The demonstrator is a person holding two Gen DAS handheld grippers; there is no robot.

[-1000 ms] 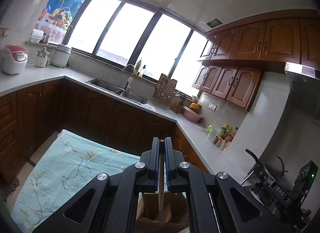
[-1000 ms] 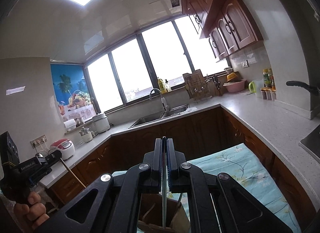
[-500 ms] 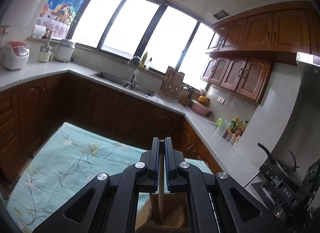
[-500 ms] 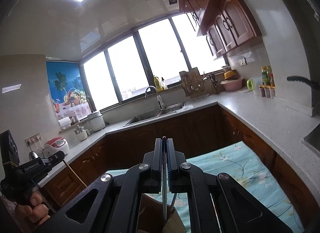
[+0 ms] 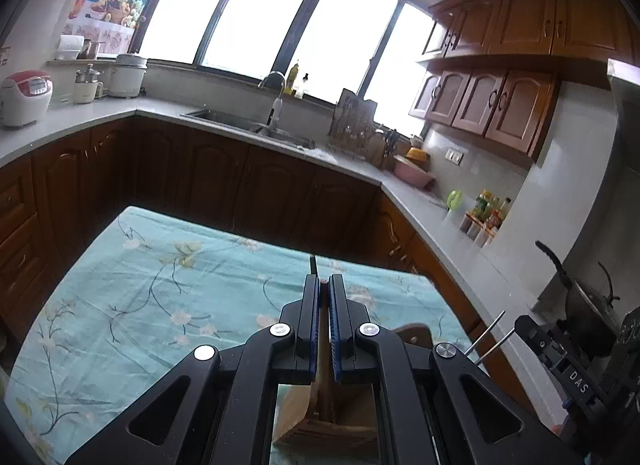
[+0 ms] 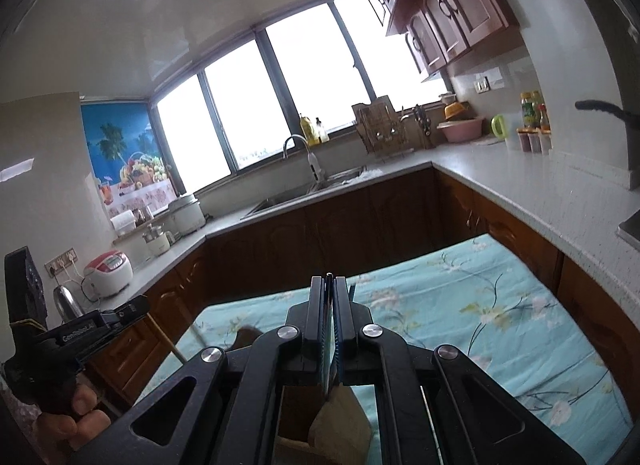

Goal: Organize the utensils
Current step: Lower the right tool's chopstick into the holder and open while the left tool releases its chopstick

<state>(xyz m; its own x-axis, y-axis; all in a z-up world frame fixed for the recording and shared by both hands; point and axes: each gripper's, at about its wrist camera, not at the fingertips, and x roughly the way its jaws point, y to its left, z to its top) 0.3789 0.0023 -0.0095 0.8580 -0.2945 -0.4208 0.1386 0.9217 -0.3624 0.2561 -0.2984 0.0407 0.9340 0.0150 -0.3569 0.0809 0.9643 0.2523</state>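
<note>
While both of my tongs are pressed together on slim utensils, I judge the step in hand to be lowering those utensils into the brown wooden utensil holder that stands on the counter under its turquoise floral cloth.

My left tongs are clamped on a thin pale wooden stick, probably a chopstick, whose shaft runs down between the blue pads toward the holder directly beneath; whether its tip has touched the holder's floor I cannot tell. My right tongs are clamped on a thin dark-tipped utensil, held upright over the same holder, which shows in that view as a tan angled wall below the tongs. What kind of utensil it is I cannot say.

Just right of the holder, in the left view, two thin metal rods stick out of the right tongs' body side.

Next, I think, each piece needs to go straight down into its compartment before the tongs part, keeping the shafts vertical so they do not catch the holder's rim or tip it.
</note>
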